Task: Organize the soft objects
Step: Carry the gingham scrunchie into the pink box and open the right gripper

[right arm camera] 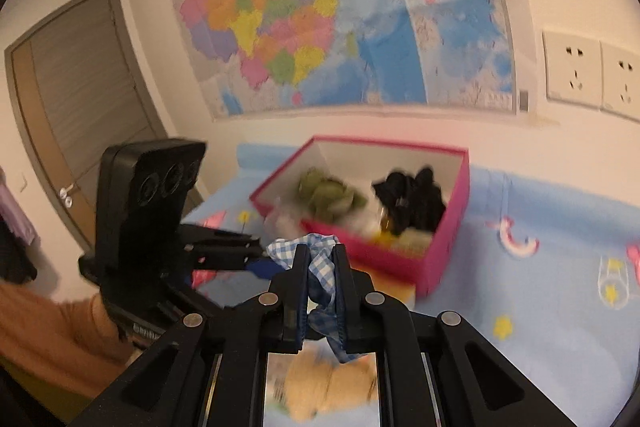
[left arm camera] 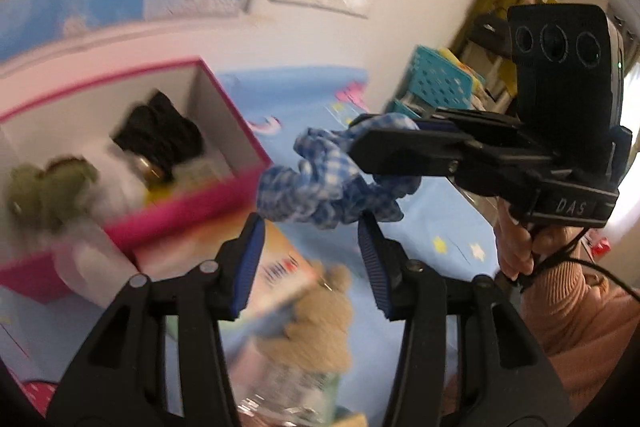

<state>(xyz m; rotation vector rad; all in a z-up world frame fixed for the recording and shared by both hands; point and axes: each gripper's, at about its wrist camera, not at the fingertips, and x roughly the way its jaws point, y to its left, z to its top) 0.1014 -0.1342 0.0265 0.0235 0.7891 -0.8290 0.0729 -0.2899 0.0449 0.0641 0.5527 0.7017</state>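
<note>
- At the bottom of your left wrist view, your left gripper has its two blue-padded fingers spread wide, with nothing between them.
- Just past those fingertips, near the centre of the frame, hangs the blue-and-white checked scrunchie — it is off the bed and held from the right.
- Your right gripper comes in from the right edge of that view, its jaws pressed together on the scrunchie's upper end.
- In your right wrist view the same cloth sits pinched between the right gripper fingers at lower centre, with a tail of it drooping below the pads.
- Your left gripper shows at the left of that frame, its tips right beside the scrunchie; contact cannot be told.
- Below both tools lies a tan plush toy, blurred, at the bottom of the left view, on the light blue bedsheet.
- Farther back, at centre left of the left view, stands the pink open box — inside it are a green plush and a black soft item.
- In the right wrist view the box sits just beyond the fingertips, at centre right.
- At the far back, a coloured wall map fills the upper middle, with white wall sockets at the right edge and a door at the left.
</note>
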